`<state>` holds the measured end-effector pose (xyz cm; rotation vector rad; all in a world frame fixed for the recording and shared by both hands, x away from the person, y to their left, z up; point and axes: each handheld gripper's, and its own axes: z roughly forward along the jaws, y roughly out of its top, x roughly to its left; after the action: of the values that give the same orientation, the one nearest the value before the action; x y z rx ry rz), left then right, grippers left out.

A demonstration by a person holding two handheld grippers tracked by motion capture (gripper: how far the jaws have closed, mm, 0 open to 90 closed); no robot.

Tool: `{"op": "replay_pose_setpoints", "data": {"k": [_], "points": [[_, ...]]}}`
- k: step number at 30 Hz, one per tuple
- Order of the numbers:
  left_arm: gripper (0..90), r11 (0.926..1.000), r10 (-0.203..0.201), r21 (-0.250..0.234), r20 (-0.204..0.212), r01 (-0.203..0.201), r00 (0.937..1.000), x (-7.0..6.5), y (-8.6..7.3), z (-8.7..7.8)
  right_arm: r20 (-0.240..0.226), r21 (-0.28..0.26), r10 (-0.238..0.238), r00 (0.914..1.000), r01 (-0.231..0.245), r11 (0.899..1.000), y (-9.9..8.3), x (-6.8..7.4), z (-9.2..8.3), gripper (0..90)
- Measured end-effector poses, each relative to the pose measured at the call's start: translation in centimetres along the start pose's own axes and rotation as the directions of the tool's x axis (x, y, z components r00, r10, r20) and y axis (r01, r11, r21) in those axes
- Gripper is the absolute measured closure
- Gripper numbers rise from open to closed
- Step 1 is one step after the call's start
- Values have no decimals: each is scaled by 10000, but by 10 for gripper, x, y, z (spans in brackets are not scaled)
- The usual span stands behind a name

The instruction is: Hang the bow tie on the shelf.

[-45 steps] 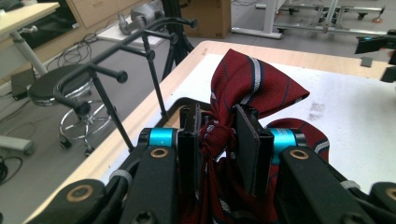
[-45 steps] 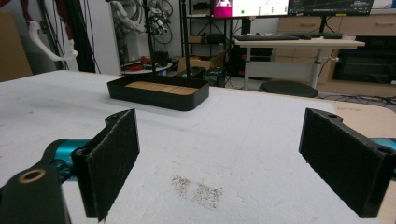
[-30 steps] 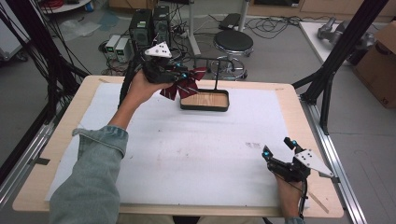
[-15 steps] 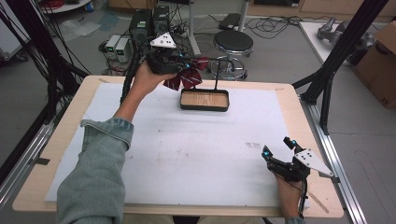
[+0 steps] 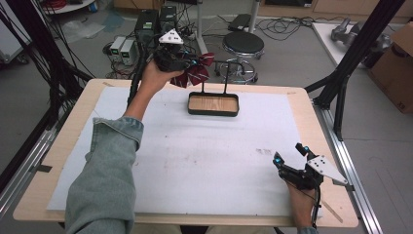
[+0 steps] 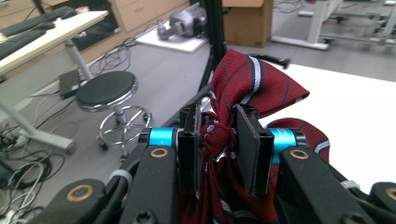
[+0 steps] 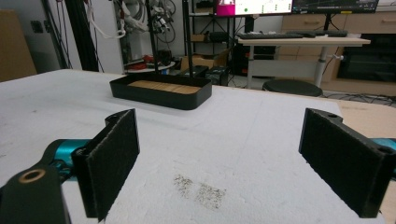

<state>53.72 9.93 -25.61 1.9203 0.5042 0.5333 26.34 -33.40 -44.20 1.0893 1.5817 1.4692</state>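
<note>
The dark red striped tie [image 5: 197,73] is clamped between the fingers of the left gripper [image 5: 189,62] and has been carried up and rightward above the tray [image 5: 214,104]. The right gripper [image 5: 288,163], fingers apart, remains low over the counter [image 5: 204,156].

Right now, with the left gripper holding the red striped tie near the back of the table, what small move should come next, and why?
Probably carry the tie a little toward the rack and up over its rail. The left gripper is shut on the tie's knot and holds it in the air, just left of the rack's two upright posts, so the tie is not yet hung. The right gripper rests open near the table's front edge.
</note>
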Motion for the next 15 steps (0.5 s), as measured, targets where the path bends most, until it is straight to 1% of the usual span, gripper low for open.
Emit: {"op": "replay_pose_setpoints", "data": {"k": [1, 3, 8, 10, 15], "points": [[713, 10000, -58, 4, -36, 58, 10000, 2, -1, 1, -15, -18, -41, 10000, 41, 10000, 0, 0, 0, 113], [713, 9997, -45, 248, -268, 51, 9996, 6, -3, 1, -39, 4, -62, 10000, 62, 10000, 0, 0, 1, 113], [713, 9968, -506, 592, -536, 538, 9973, 19, -13, -2, -59, 51, -26, 10000, 26, 10000, 0, 0, 1, 113], [713, 9955, -666, 635, -609, 705, 9959, 22, -18, -3, -59, 40, -27, 10000, 28, 10000, 0, 0, 1, 113], [713, 9939, -776, 728, -682, 825, 9946, 25, -28, -6, -66, 59, -70, 10000, 70, 10000, 0, 0, 1, 113]]}}
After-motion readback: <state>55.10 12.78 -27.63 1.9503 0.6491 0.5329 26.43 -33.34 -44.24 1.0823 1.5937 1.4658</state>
